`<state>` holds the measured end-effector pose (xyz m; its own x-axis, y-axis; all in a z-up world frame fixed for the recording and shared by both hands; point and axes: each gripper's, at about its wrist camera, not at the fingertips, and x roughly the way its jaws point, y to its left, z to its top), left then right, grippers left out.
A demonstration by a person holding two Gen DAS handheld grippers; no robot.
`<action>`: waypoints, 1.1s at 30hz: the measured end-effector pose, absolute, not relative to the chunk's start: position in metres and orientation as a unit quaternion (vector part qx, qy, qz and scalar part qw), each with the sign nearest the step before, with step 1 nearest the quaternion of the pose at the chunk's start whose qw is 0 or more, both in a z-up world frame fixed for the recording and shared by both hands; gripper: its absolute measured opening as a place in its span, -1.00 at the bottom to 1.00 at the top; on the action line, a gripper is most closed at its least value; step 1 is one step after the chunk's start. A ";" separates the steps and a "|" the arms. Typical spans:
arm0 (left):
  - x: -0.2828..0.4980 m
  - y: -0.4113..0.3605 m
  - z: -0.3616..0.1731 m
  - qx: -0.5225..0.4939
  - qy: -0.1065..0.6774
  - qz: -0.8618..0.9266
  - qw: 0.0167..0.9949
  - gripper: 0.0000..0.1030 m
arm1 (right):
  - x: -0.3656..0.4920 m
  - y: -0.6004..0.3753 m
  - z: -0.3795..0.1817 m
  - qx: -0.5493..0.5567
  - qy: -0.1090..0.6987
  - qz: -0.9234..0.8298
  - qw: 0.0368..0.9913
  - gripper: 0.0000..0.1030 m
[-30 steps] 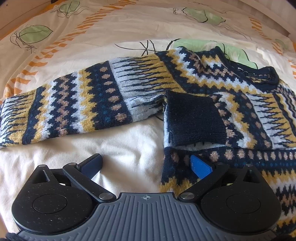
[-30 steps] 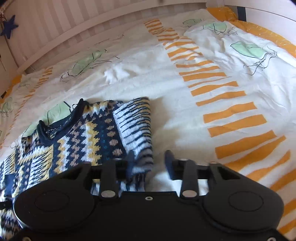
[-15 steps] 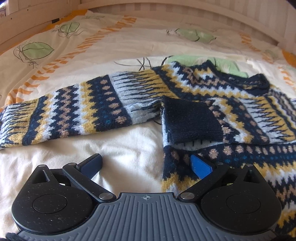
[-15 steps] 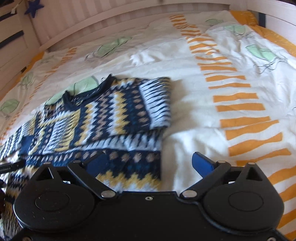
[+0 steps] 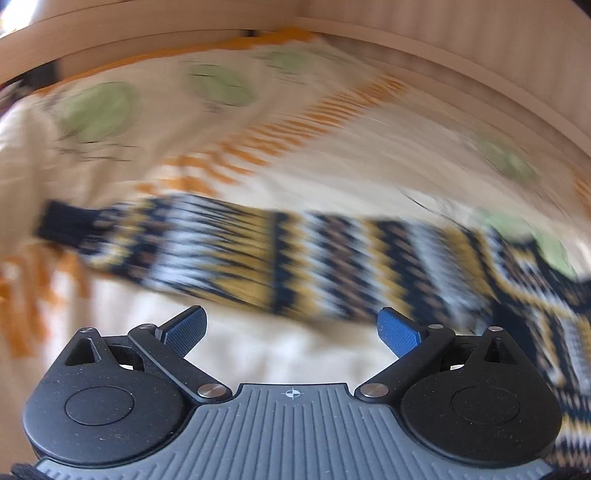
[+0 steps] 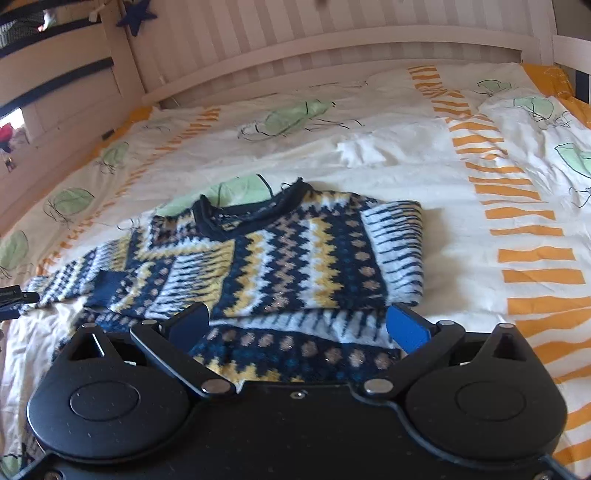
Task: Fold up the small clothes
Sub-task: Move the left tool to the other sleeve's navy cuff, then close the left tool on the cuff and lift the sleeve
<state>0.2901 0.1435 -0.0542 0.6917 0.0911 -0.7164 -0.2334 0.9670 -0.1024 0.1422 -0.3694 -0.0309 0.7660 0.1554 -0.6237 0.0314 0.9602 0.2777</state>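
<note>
A small knitted sweater in navy, yellow, white and tan zigzags lies flat on the bed. Its right sleeve is folded across the chest, with the navy cuff at the left. Its left sleeve lies stretched out straight, blurred in the left wrist view, with its navy cuff at the far left. My left gripper is open and empty, just in front of that sleeve. My right gripper is open and empty over the sweater's hem.
The bed cover is white with orange stripes and green leaf prints. A white slatted bed rail runs along the far side. A navy star hangs at the upper left.
My left gripper has swung left, from the sweater's body to the stretched sleeve. My right gripper opened, let go of the folded sleeve and drew back to the hem.
</note>
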 end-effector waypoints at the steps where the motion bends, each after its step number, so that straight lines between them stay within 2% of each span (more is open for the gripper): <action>1: 0.292 0.157 -0.050 -0.101 0.380 0.106 0.913 0.95 | 0.142 -0.370 -0.031 0.142 0.338 0.034 0.930 0.99; 11: 0.307 0.255 -0.045 -0.154 0.366 0.228 0.889 0.95 | 0.141 -0.375 -0.032 0.224 0.310 0.060 0.922 0.99; 19: 0.315 0.274 -0.068 -0.165 0.369 0.231 0.885 0.95 | 0.139 -0.346 -0.033 0.220 0.293 0.117 0.923 0.99; 27: 0.328 0.284 -0.082 -0.190 0.370 0.223 0.882 0.95 | 0.143 -0.314 -0.048 0.228 0.321 0.158 0.906 0.99; 33: 0.323 0.299 -0.082 -0.245 0.346 0.227 0.877 0.93 | 0.142 -0.303 -0.051 0.229 0.324 0.177 0.901 0.99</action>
